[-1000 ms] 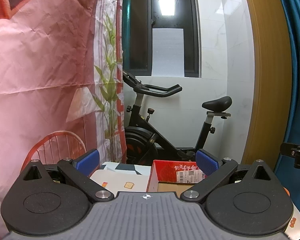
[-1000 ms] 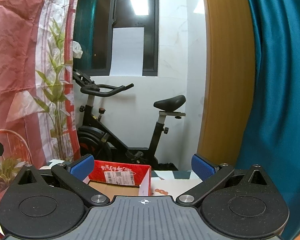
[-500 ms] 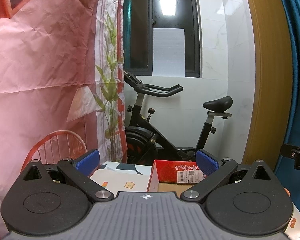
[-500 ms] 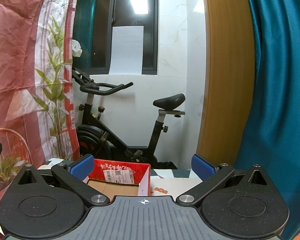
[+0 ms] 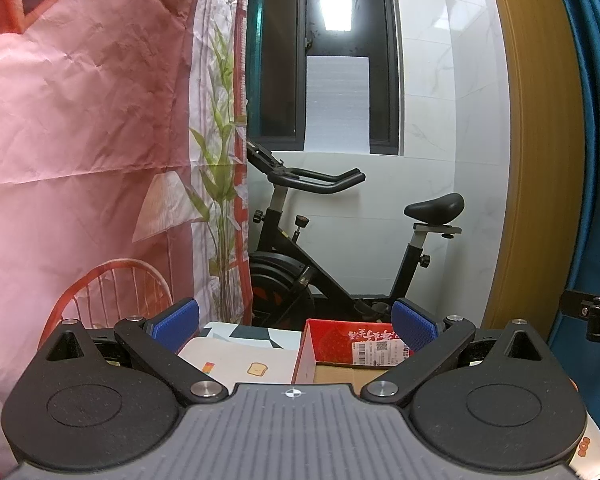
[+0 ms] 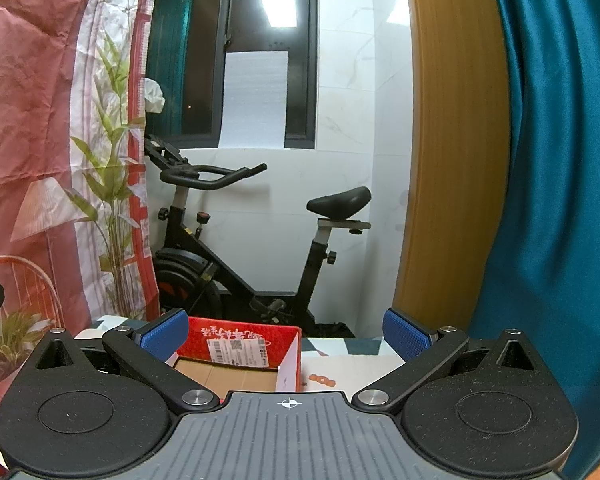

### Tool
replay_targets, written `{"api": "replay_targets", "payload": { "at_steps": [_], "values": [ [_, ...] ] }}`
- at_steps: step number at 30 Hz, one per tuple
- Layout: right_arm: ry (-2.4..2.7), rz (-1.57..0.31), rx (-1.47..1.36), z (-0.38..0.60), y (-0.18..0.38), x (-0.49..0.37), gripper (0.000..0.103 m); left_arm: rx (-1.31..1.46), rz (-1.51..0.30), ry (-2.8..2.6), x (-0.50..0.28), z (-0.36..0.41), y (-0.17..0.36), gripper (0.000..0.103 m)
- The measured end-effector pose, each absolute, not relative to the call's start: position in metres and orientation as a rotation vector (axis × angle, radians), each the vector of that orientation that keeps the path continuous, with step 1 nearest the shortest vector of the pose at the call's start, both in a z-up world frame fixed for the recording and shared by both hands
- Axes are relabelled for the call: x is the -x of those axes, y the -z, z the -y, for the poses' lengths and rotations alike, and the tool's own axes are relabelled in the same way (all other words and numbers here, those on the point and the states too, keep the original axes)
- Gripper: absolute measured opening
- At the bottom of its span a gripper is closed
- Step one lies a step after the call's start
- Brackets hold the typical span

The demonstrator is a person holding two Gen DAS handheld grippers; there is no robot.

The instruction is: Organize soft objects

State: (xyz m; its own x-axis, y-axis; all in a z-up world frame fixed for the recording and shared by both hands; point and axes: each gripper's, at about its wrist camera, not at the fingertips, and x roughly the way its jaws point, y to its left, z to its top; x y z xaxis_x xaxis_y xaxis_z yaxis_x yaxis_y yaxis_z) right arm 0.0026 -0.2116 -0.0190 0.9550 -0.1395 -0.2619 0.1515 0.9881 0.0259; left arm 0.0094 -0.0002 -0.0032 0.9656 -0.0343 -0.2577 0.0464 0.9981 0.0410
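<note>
- Left gripper (image 5: 295, 326), blue-padded fingers spread wide, nothing between them; lower frame.
- Right gripper (image 6: 286, 332), likewise spread and empty; lower frame.
- Open red cardboard box with white barcode label (image 5: 350, 350) (image 6: 240, 346): brown inner floor, lower centre, on the white patterned table mat (image 5: 240, 360).
- Black exercise bike (image 6: 236, 248), mid-frame behind.

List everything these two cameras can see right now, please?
Cardboard box: one, red, open, on the table ahead.
Table: one, white patterned top, under the box.
Exercise bike: one, black, behind the table.
Printed backdrop: one, pink with plants, left.
Curtain: one, teal, right.
Door frame: one, wooden, beside the curtain.
Window: one, dark, back wall.
Soft objects: none visible.
Left gripper: one, black, blue pads, open, empty.
Right gripper: same, open, empty.
</note>
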Motion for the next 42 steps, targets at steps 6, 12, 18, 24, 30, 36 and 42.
{"api": "replay_targets", "payload": {
  "at_steps": [6,12,18,24,30,36,42],
  "values": [
    [0.148,-0.264,-0.046,0.212,0.020,-0.003,0.103,-0.045,-0.260,0.041,-0.009,0.001,0.003,0.103],
    [0.148,-0.264,-0.045,0.213,0.020,-0.003,0.103,-0.044,-0.261,0.043,-0.008,0.001,0.004,0.103],
    [0.147,-0.266,-0.048,0.212,0.021,-0.003,0.103,-0.037,-0.265,0.045,-0.009,0.001,0.005,0.103],
    [0.141,-0.265,-0.051,0.211,0.022,-0.005,0.103,-0.034,-0.268,0.046,-0.010,-0.001,0.006,0.103],
    [0.131,-0.264,-0.062,0.213,0.030,-0.008,0.103,-0.025,-0.288,0.023,-0.016,-0.003,0.012,0.103],
    [0.099,-0.269,-0.114,0.222,0.049,-0.018,0.103,-0.063,-0.292,0.010,-0.029,-0.002,0.029,0.103],
    [0.050,-0.232,-0.159,0.231,0.089,-0.037,0.103,-0.069,-0.325,-0.007,-0.053,-0.003,0.059,0.103]
  ]
}}
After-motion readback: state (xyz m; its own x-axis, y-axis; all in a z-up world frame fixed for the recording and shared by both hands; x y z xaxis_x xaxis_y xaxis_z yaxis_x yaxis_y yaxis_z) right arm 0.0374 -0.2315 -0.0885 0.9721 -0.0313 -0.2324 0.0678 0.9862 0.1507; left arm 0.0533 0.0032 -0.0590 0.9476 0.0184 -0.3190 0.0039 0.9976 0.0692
